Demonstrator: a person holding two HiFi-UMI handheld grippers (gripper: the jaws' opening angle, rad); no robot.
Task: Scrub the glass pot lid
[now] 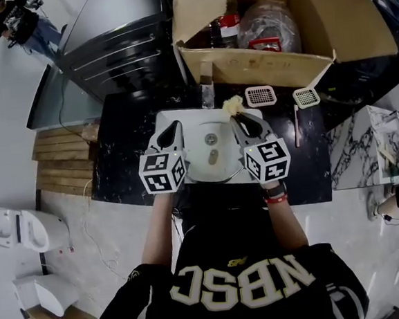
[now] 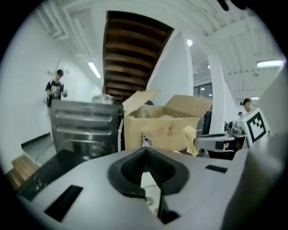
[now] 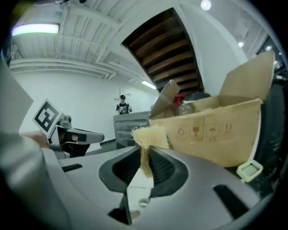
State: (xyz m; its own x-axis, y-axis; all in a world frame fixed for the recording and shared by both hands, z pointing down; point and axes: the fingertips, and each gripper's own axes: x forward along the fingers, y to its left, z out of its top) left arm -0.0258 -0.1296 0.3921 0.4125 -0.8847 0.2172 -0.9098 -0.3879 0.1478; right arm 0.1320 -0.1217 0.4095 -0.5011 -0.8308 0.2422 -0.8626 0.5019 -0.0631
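Both grippers are raised side by side over a white sink (image 1: 199, 168) set in a black counter. My right gripper (image 1: 238, 119) is shut on a pale yellow scrubbing sponge (image 1: 232, 105); in the right gripper view the sponge (image 3: 150, 136) sticks up from between the closed jaws (image 3: 146, 152). My left gripper (image 1: 172, 130) is shut with nothing between its jaws (image 2: 145, 152). From the left gripper view, the right gripper (image 2: 215, 142) and its sponge (image 2: 191, 137) show at the right. No glass pot lid shows in any view.
A big open cardboard box (image 1: 284, 59) with bottles and bags stands behind the sink. Two white grid pieces (image 1: 260, 96) (image 1: 306, 97) lie on the black counter (image 1: 120, 162). A dark metal cabinet (image 1: 116, 41) stands at the back left. A person (image 1: 18, 25) stands far off.
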